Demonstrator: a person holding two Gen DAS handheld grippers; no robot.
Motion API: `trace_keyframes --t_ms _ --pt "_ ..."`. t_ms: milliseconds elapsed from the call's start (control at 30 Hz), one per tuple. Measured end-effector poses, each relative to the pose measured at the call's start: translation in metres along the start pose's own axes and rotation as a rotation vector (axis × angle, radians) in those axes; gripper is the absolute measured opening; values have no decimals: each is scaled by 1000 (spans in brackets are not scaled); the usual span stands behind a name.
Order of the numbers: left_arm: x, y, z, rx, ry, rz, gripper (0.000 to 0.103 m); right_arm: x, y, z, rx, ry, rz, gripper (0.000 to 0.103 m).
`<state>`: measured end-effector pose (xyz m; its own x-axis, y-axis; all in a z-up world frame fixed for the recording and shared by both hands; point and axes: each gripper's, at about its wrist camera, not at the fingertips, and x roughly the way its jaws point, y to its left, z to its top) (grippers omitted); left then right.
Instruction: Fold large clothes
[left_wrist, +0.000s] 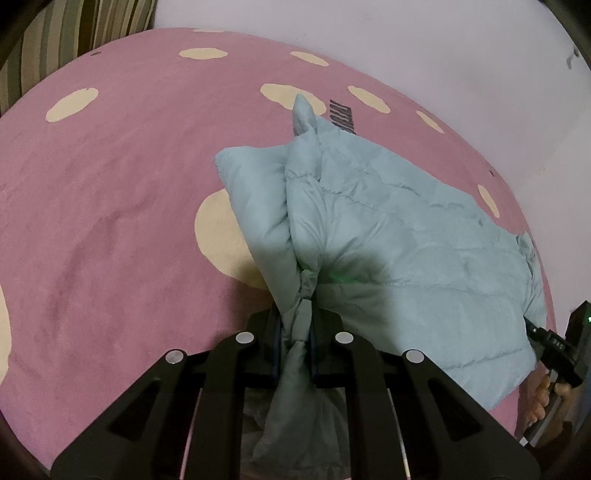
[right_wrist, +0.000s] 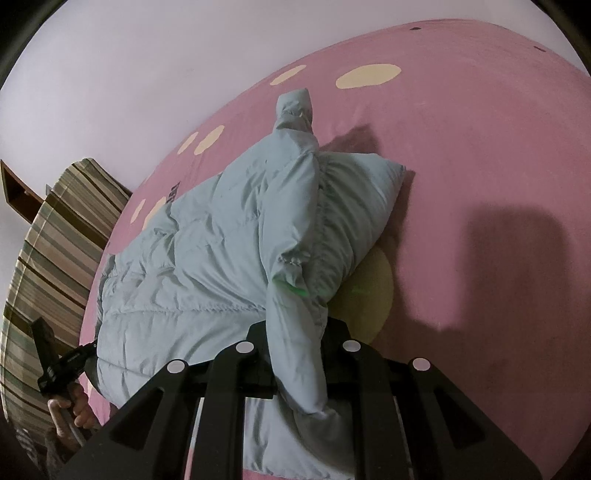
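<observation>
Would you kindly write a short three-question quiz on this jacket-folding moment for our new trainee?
1. True or false: both grippers are shut on the light blue puffer jacket.
2. What surface does the jacket lie on?
3. Which stands nearest the striped cushion: A) left gripper, B) right gripper?

Key:
1. True.
2. A pink blanket with cream spots.
3. A.

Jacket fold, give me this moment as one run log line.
left tool: shut on jacket | right tool: shut on jacket | jacket: on pink blanket, partly folded
</observation>
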<state>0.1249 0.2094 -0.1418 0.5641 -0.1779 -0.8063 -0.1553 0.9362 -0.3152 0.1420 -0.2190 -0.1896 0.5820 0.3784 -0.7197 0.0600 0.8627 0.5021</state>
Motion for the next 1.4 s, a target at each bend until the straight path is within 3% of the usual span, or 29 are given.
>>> trace_keyframes --t_ms 300,467,533,633,733,867,1067,1233,1400 --pt "0 -1 -2 -10 -7 -3 19 -9 7 -15 -22 -11 -26 18" --pt "0 6 -2 -42 -2 -28 21 -13 6 -17 -21 -19 -50 33" --pt "-1 8 -2 -50 -6 -28 29 -16 5 -17 -11 -28 -64 36" --pt "-1 9 -2 -51 -13 -22 37 -29 7 -16 -16 -69 -114 37" --pt "0 10 -1 -47 -18 -11 46 -54 22 -15 -52 -176 -206 37" --pt "2 14 0 -50 -12 -12 50 -72 51 -15 -127 -266 -249 37" --pt "-1 15 5 -34 -15 10 54 -44 98 -27 -224 -173 -162 37" --pt "-5 15 21 -12 -36 9 64 -22 127 -37 -286 -123 -122 37" --pt "8 15 35 9 23 -1 66 -9 146 -40 -315 -109 -107 37"
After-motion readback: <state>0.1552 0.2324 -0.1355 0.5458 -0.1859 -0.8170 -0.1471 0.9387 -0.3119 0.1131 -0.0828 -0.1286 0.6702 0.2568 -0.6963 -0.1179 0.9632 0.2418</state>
